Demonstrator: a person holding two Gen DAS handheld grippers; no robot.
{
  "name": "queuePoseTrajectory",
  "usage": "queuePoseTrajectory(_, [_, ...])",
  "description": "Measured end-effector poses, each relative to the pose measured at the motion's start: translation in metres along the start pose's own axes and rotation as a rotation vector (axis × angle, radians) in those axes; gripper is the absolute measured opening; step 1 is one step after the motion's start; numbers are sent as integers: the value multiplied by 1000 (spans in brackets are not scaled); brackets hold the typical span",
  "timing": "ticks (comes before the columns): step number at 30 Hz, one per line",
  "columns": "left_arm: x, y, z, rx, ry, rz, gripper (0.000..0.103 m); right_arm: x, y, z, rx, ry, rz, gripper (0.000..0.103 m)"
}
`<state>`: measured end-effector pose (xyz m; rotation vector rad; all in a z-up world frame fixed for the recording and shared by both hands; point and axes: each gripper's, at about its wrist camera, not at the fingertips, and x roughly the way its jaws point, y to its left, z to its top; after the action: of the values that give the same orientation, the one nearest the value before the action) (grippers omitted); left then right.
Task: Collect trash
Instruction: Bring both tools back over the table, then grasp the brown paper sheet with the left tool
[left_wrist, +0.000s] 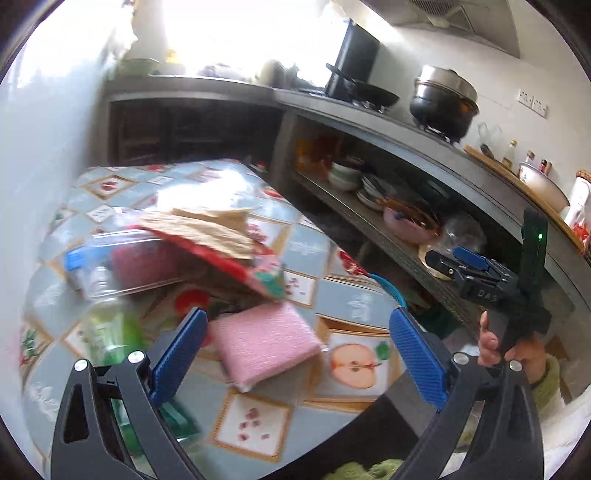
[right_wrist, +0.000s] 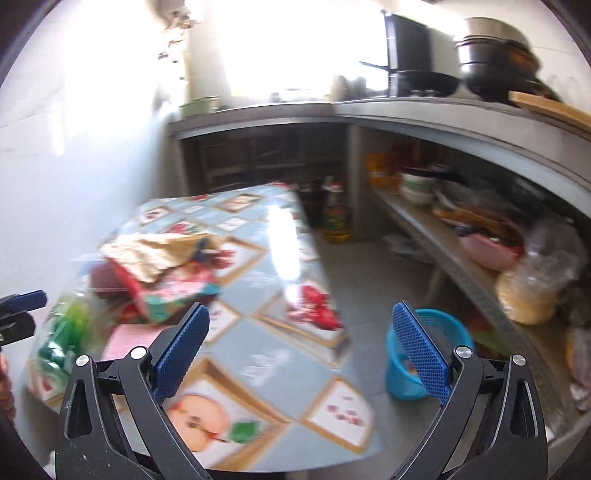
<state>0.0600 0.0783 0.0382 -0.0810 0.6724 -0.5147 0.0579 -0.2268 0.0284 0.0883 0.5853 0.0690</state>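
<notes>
Trash lies heaped at the left of the patterned surface, smeared by blur: torn brown paper, a red wrapper, a clear bottle, a pink sponge. Left hand-held gripper and right hand-held gripper gape empty. A blue basket stands half hidden on the floor.
</notes>
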Motion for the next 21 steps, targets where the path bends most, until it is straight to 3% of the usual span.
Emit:
queuePoseTrajectory(4, [-10, 16, -7, -11, -19, 25, 97, 9, 26, 2, -3, 43, 131, 96])
queuePoseTrajectory(9, [-9, 34, 6, -38, -38, 67, 97, 30, 53, -3, -19, 114, 212, 96])
queuePoseTrajectory(15, [15, 49, 87, -7, 18, 38, 97, 45, 77, -3, -27, 148, 289, 96])
queuePoseTrajectory(17, [37, 53, 121, 54, 92, -19, 97, 52, 84, -4, -23, 156, 314, 96])
queuePoseTrajectory(21, [88, 49, 164, 233, 174, 69, 97, 64, 94, -7, -18, 182, 357, 96])
